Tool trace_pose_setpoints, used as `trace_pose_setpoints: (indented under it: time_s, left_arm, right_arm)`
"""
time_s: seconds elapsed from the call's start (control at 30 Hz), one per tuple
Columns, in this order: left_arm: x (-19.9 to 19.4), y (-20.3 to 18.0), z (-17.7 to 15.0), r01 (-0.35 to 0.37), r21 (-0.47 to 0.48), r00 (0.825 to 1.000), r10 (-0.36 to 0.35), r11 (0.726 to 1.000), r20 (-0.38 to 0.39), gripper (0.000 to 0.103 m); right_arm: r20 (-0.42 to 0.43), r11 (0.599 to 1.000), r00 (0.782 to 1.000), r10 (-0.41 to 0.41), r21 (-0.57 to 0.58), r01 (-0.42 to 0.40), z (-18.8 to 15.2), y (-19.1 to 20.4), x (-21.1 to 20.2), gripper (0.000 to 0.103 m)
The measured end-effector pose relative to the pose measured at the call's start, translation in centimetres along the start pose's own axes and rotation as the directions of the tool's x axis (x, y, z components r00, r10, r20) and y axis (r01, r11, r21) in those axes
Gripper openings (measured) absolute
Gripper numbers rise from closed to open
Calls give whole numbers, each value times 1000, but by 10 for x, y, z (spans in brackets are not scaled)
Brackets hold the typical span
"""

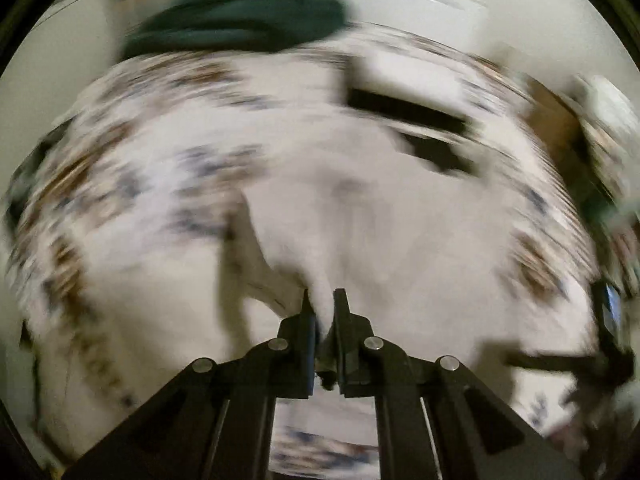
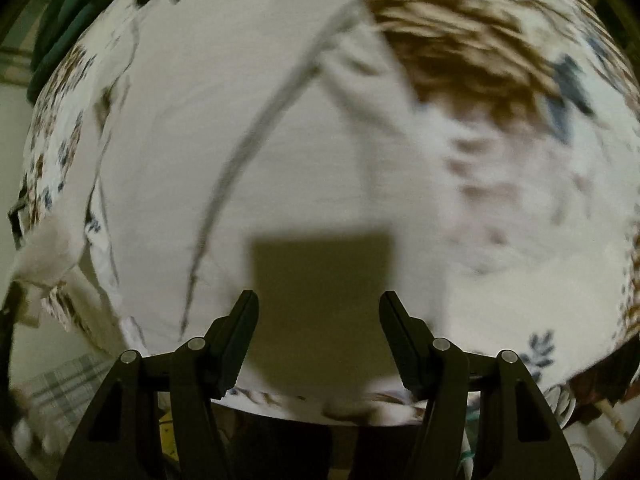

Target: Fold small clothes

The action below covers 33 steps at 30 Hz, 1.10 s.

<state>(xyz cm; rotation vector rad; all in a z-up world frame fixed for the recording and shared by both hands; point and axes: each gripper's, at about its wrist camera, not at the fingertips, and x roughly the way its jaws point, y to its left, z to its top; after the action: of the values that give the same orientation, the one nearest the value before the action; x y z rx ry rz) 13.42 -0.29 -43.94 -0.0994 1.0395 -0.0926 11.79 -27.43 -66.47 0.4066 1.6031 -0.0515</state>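
Observation:
A white garment (image 1: 360, 208) lies on a floral-print tablecloth (image 1: 120, 160); the left wrist view is motion-blurred. My left gripper (image 1: 323, 300) is shut on a pinched fold of the white garment, which rises between its fingertips. In the right wrist view the white garment (image 2: 192, 152) spreads flat under my right gripper (image 2: 318, 300), which is open and empty just above the cloth, casting a square shadow on it. A grey seam or edge line (image 2: 240, 152) runs diagonally across the garment.
A dark green garment (image 1: 240, 16) lies at the far edge of the table, also showing at the top left of the right wrist view (image 2: 68, 8). Black patches (image 1: 408, 112) lie on the white cloth. The floral tablecloth (image 2: 480, 48) shows at the right; the table's front edge (image 2: 320, 412) is near.

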Motion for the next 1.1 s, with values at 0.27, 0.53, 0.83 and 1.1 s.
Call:
trace_pose_setpoints:
  time_s: [0.27,0.53,0.83,1.1]
  left_arm:
    - [40,-157,-50,255,280,962,-213,925,-172,6]
    - [74,-165,-88,198,302,940,-92,932,-330,27]
    - [67,-67,-75,-7,105,932,45,994,-361,92]
    - [79,32,-82,-207,-90,906,156,974,-392,92]
  right_arm:
    - [39,989,996,-84,125,78,-12,-90,-32,64]
    - [2,982,999,-55,183,53,-22,-158,-44,64]
    - [20,971,988,151,183,-152,-16,-147,-47,64]
    - [-113,1000,994,10,6,-10,-8,-100,10,64]
